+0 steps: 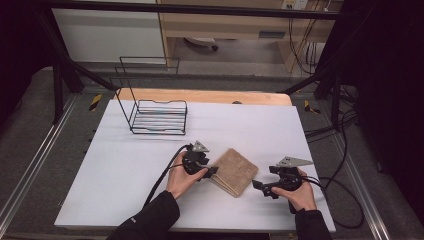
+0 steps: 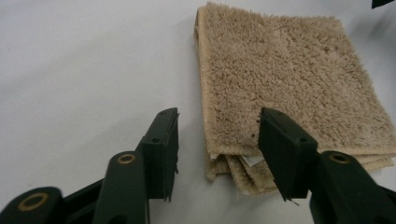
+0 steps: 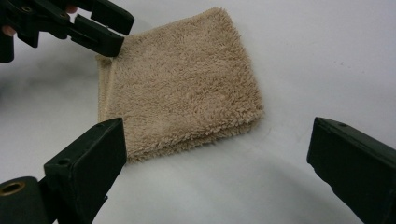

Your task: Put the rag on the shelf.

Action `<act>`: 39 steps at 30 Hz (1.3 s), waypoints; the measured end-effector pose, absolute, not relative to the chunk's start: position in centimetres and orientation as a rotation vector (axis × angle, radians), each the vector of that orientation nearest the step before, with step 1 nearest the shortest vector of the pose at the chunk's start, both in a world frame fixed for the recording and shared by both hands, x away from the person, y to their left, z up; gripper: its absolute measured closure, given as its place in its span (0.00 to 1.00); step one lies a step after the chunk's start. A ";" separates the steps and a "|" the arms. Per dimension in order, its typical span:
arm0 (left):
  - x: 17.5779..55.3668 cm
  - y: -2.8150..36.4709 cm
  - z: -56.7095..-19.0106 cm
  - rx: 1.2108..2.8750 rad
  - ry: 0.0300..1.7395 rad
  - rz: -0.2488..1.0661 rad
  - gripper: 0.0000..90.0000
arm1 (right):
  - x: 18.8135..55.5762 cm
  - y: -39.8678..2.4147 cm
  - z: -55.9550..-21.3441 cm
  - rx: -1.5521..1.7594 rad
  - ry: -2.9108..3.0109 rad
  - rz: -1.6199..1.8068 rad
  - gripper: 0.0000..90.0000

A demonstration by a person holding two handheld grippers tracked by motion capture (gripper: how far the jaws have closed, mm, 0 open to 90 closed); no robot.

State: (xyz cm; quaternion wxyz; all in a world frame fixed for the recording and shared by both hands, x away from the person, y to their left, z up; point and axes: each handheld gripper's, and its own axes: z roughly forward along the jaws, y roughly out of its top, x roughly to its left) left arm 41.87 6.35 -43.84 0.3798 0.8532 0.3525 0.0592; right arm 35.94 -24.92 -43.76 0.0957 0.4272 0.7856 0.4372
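While both grippers sit low near the 6 o'clock edge, the white table (image 1: pixel 125 165) is the biggest thing here, a wooden strip (image 1: pixel 200 96) showing along its far 12 o'clock edge. Black wire rack (image 1: pixel 159 116) stands upright toward 11 o'clock on the table, well apart from everything else.

Folded tan towel (image 1: pixel 234 171) lies flat just past centre toward 6 o'clock, between the two grippers. Left gripper view shows stacked layers at its near corner (image 2: pixel 289 79), a bit of white tag peeking out of the fold.

Left gripper (image 1: pixel 210 172) is at the towel's 9 o'clock corner, held in the left hand (image 1: pixel 182 180). Jaws stand apart at a medium gap, straddling that corner (image 2: pixel 217 149): one jaw on bare table beside the edge, the other over the pile. Not clamped on anything. Right gripper view catches it too (image 3: pixel 105 28), at the towel's far corner.

Right gripper (image 1: pixel 257 186) is near the towel's 3 o'clock side, just beside it, not touching, held in the right hand (image 1: pixel 300 192). Jaws spread wide (image 3: pixel 217 154), towel corner lying ahead between them, nothing held.
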 end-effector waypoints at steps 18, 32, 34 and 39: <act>41.9 5.8 -44.5 2.211 0.897 0.012 0.83 | 36.0 -24.8 -43.8 1.270 2.330 1.304 0.06; 41.1 5.4 -43.9 2.230 0.889 0.063 0.91 | 36.1 -24.5 -44.0 1.293 2.299 1.315 0.09; 41.1 5.4 -43.9 2.231 0.887 0.068 0.91 | 36.2 -24.4 -44.1 1.301 2.276 1.314 0.12; 41.0 5.4 -44.0 2.239 0.891 0.073 0.91 | 37.1 -23.6 -44.1 1.329 2.241 1.280 0.25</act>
